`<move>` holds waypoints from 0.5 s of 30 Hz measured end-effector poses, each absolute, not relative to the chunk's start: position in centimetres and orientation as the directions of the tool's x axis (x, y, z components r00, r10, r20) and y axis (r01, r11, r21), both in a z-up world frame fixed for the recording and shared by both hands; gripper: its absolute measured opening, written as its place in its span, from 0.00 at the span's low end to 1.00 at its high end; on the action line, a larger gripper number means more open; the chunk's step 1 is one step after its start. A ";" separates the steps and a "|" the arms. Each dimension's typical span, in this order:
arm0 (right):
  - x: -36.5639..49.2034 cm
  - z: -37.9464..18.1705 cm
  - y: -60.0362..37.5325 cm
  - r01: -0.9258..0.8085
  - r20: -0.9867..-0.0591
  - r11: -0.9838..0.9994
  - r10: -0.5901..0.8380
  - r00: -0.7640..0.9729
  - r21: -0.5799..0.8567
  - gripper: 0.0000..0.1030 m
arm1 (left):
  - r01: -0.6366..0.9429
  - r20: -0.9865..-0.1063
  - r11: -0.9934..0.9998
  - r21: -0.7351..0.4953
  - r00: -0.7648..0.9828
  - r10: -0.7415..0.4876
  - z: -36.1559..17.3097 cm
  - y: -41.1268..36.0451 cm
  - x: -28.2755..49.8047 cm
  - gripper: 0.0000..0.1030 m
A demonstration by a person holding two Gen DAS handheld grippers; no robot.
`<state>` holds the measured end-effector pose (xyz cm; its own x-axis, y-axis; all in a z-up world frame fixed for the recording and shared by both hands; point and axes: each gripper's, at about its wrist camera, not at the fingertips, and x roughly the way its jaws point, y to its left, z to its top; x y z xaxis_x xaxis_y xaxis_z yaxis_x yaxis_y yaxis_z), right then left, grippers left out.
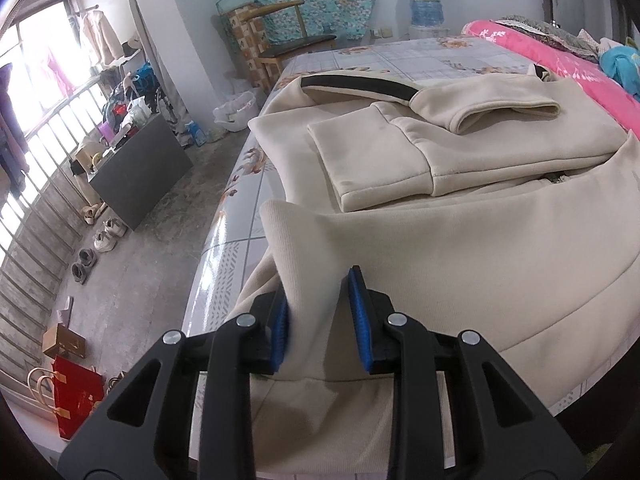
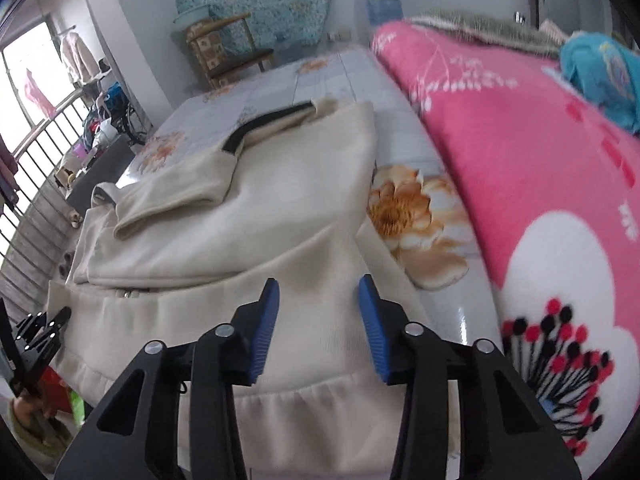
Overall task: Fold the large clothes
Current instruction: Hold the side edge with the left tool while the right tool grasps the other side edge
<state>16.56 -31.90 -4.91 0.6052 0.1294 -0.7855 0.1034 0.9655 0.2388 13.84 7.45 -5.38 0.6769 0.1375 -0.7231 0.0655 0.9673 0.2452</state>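
Cream jacket (image 1: 460, 208) lies spread across the middle of the frame on the bed (image 1: 420, 56), one sleeve (image 1: 480, 112) folded over its body, dark stripe toward the top. Left gripper (image 1: 320, 312), bottom centre: fingers narrowed onto a raised fold of the jacket's ribbed hem. Right gripper (image 2: 318, 322), bottom centre of its own view: fingers part-way apart above the hem, cloth under them, no pinch visible. Pink floral quilt (image 2: 540, 180) fills the right side. Chair (image 1: 280, 40) at upper centre.
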 end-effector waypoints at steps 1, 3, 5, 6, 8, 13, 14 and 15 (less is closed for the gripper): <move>16.3 -5.1 -32.0 0.105 -0.795 0.964 0.136 0.592 0.243 0.34 | 0.066 -0.723 0.967 0.246 0.677 0.138 -5.4 7.4 13.8 0.26; 15.6 -5.1 -31.9 0.103 -0.805 0.967 0.131 0.579 0.232 0.32 | 0.066 -0.725 0.968 0.243 0.676 0.136 -5.4 7.4 13.9 0.26; 14.9 -4.7 -31.9 0.100 -0.809 0.972 0.119 0.576 0.214 0.32 | 0.065 -0.729 0.970 0.235 0.672 0.132 -5.3 7.5 14.0 0.26; 14.7 -4.5 -31.9 0.099 -0.808 0.973 0.115 0.579 0.209 0.32 | 0.065 -0.731 0.971 0.232 0.670 0.130 -5.3 7.5 14.0 0.26; 14.8 -3.9 -32.2 0.096 -0.803 0.977 0.099 0.588 0.190 0.32 | 0.067 -0.732 0.971 0.231 0.669 0.128 -5.3 7.5 14.1 0.26; 17.3 -4.3 -32.4 0.083 -0.818 0.983 0.089 0.569 0.165 0.38 | 0.067 -0.732 0.971 0.231 0.669 0.128 -5.4 7.5 14.1 0.26; 17.8 -4.6 -32.3 0.080 -0.823 0.985 0.081 0.562 0.151 0.41 | 0.067 -0.732 0.971 0.229 0.669 0.127 -5.4 7.5 14.0 0.26; 18.2 -4.9 -32.2 0.074 -0.829 0.987 0.080 0.554 0.145 0.42 | 0.066 -0.732 0.971 0.228 0.670 0.127 -5.3 7.5 14.0 0.26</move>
<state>18.16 -32.17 -4.88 0.5542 0.0801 -0.8285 0.0743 0.9866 0.1451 14.02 7.48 -5.35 0.6695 0.1266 -0.7319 0.0660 0.9713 0.2284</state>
